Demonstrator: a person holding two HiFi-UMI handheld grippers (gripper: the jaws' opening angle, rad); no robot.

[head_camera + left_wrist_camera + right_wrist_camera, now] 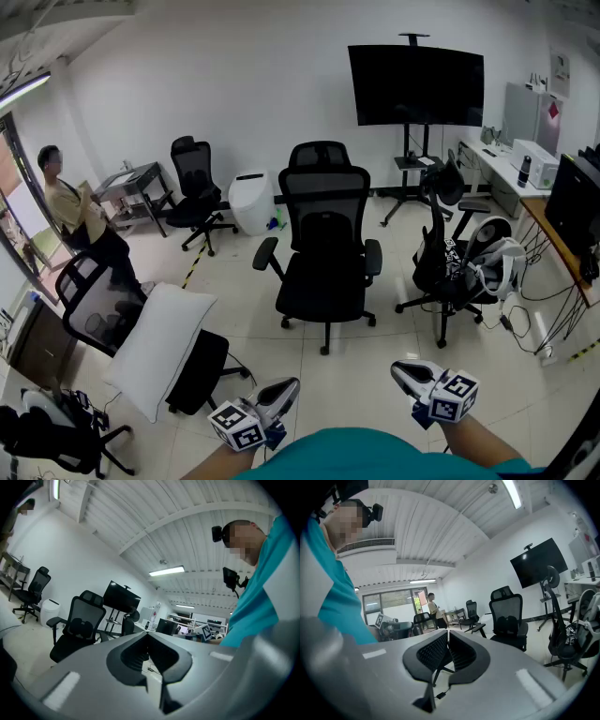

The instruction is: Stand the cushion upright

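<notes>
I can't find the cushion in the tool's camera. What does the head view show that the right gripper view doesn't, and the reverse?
Only the head view: the white cushion leaning tilted on a black chair at left. Only the right gripper view: the ceiling lamp, the windows, the closed, empty jaws of the right tool. Both: the black screen and the central mesh chair.

Both arms are tucked in low, close to the torso. The left gripper (pixel 286 387) points forward, about level, jaws pressed together with nothing between them. The right gripper (pixel 403 371) is angled inward, tipped a touch down, jaws closed too, empty.
</notes>
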